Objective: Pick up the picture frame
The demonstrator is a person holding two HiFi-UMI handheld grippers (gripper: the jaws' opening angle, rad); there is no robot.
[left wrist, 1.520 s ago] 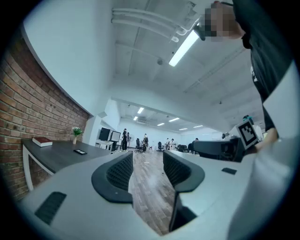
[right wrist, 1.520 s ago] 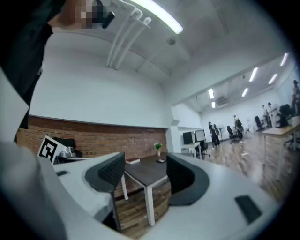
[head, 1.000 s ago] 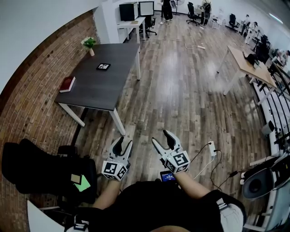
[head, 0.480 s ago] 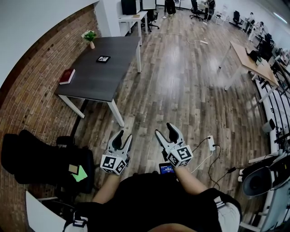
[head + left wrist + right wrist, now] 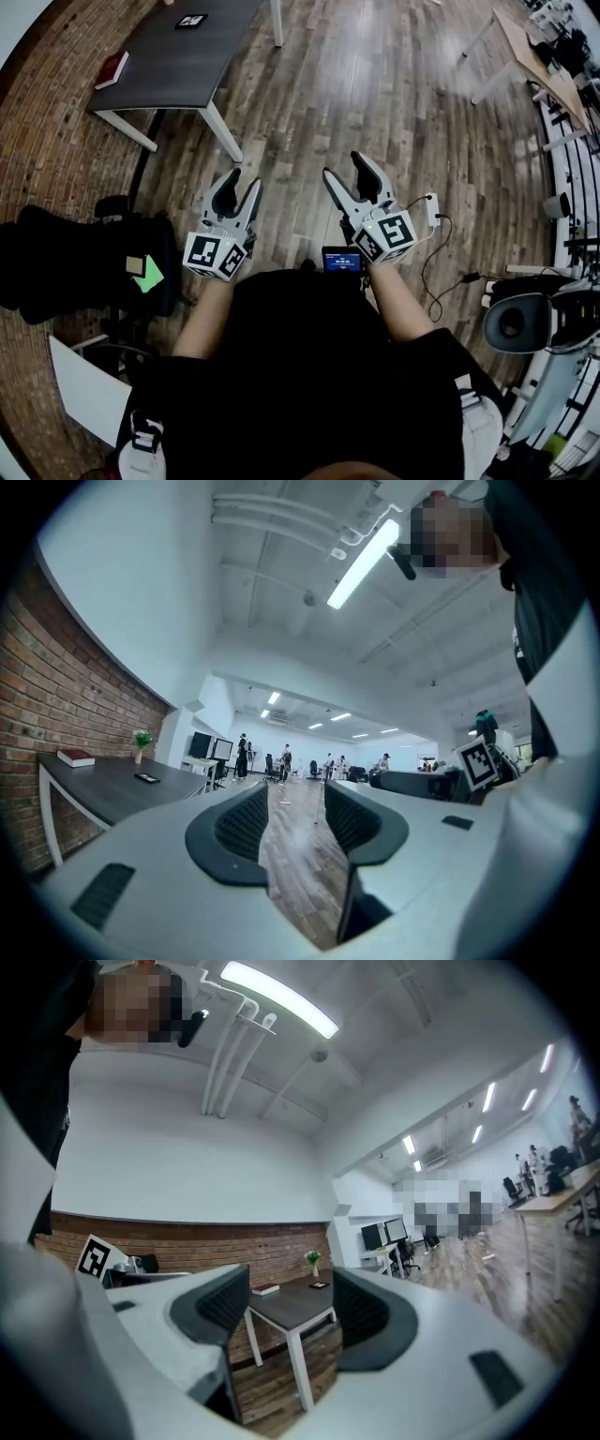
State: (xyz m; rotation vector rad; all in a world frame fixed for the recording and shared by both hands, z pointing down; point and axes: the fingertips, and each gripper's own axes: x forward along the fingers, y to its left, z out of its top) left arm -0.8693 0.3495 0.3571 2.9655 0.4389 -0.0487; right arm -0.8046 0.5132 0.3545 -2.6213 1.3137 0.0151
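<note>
Far up at the head view's top edge, lying flat on the dark table (image 5: 178, 66) shared with a red book (image 5: 111, 68): picture frame (image 5: 191, 21), untouched and well apart from both tools; left gripper (image 5: 244, 183) spread wide, jaws just eased in a touch, nothing between; right gripper (image 5: 345, 169) likewise parted and empty; both carried level over bare floor, probably kept ready for the approach; sole container a small vase (image 5: 314, 1268) holding a green sprig, near the frame.

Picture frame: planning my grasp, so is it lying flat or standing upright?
Lying flat: the head view shows the picture frame face-up on the dark table.
</note>
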